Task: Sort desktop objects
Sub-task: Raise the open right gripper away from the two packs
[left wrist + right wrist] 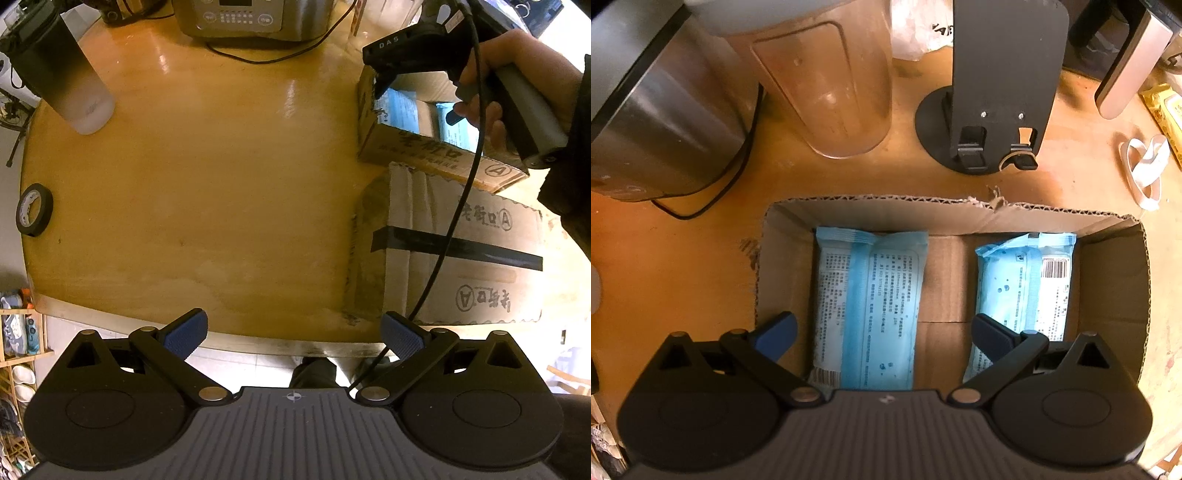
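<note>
In the right wrist view my right gripper (884, 338) hangs open over an open cardboard box (1115, 273). Two blue wet-wipe packs lie flat inside: one (868, 295) under the gap between the jaws, the other (1027, 280) to the right, partly behind the right finger. Neither pad touches a pack. In the left wrist view my left gripper (293, 338) is open with nothing in it, above the table's near edge (221, 332). The same open box (406, 122) shows at upper right, with a hand holding the other gripper (424, 55) above it. A roll of black tape (34, 209) lies at the table's left edge.
A taped, closed carton (461, 254) sits in front of the open box. A frosted bottle (70, 81) stands at far left, a cooker (255, 18) at the back. Behind the box are a clear jug (831, 85), a black stand (990, 103), a steel appliance (657, 110) and a white strap (1145, 166).
</note>
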Available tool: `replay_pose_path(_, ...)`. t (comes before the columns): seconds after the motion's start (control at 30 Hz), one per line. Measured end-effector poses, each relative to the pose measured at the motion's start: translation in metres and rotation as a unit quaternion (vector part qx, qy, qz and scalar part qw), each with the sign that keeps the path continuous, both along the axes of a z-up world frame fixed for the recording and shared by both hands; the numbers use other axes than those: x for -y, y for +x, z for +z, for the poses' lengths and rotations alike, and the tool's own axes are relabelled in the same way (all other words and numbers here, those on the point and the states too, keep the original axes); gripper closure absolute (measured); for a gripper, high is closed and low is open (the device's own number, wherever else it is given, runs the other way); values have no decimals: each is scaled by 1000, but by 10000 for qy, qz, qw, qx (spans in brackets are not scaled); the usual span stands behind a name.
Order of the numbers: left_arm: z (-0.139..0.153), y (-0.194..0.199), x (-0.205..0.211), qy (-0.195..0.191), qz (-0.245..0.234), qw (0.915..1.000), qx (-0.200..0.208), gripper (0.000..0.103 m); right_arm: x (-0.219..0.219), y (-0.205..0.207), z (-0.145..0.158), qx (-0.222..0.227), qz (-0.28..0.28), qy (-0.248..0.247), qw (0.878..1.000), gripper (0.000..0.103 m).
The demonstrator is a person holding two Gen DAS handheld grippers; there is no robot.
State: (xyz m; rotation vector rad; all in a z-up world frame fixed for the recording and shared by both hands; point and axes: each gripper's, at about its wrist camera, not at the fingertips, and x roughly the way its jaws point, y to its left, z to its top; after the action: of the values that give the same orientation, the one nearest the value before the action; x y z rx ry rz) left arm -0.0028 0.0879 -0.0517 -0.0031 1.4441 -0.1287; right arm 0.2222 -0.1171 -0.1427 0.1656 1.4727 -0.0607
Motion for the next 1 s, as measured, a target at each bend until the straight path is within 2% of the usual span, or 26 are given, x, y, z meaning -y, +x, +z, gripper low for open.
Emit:
replay_pose_path(0.33,3,-2,11,-2,-49,10000,58,0,12,-2,14,63,-12,49,10000,0)
replay_pose_path(0.67,6,-6,20,-2,-124,9999,114,0,13,-11,44,199,-19,132,9997,0)
replay_pose_path(1.0,7,-8,23,-5,-119,9998,135,0,14,-12,49,202,-13,73,9998,0)
